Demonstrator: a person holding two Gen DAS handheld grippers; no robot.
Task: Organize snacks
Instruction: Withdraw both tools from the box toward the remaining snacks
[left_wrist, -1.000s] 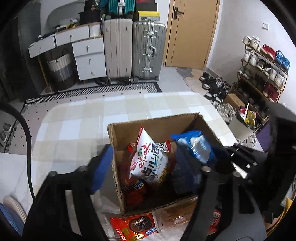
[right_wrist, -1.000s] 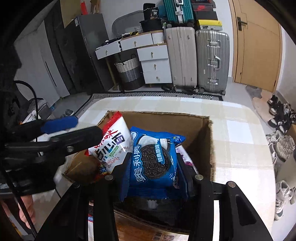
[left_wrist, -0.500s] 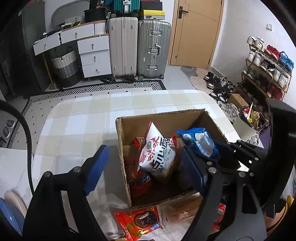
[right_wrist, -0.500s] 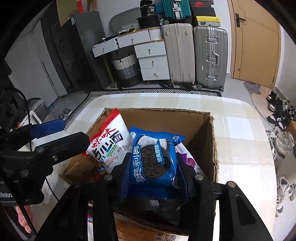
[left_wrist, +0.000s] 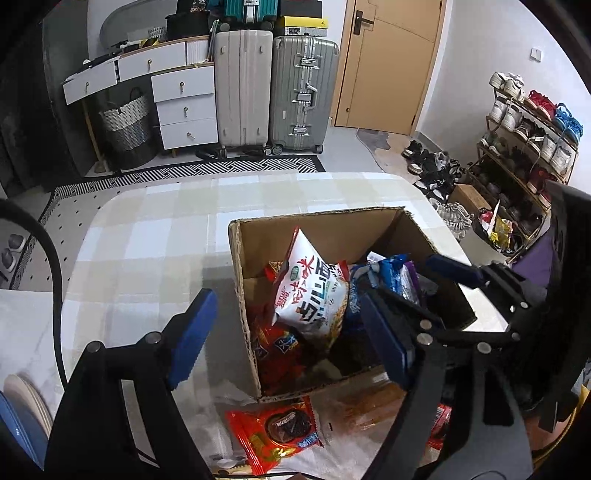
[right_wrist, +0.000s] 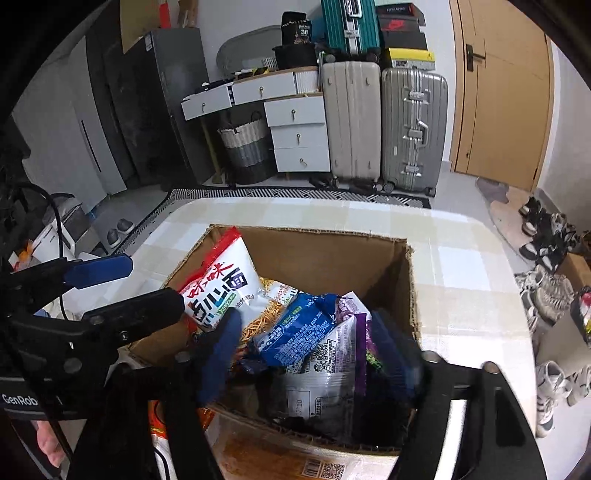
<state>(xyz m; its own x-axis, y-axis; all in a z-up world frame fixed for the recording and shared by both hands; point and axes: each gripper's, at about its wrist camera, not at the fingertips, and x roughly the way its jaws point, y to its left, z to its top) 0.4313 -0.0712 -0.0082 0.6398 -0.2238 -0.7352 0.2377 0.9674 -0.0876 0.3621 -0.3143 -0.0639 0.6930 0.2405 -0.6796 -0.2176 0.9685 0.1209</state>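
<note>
Cardboard, corrugated and open at the top, forms the box that serves as the collection container on the checked tablecloth. I judge the step in hand to be the release of the blue cookie packet into the box. The jaws of my right gripper are opening, with the packet lying between them but no longer pinched; it rests face down on a purple-and-white packet against the box's right wall. My left gripper hangs over the box's near-left corner, its jaws opening and spread wide, with one blue pad outside the left wall and nothing gripped. Three further items lie on the table at the box's near wall: a red cookie packet, a clear-wrapped brownish pack, and a second red wrapper, partly hidden by the left gripper. I judge the next move to require lifting the right gripper clear of the box without snagging the foil, then descending on one of the packets outside. Regarding condition: the blue packet is a soft, glossy pillow bag, slightly crumpled. The white-and-red noodle-snack bag stands tilted against the left wall and takes up space; I expect later packets to need flat placement.
</note>
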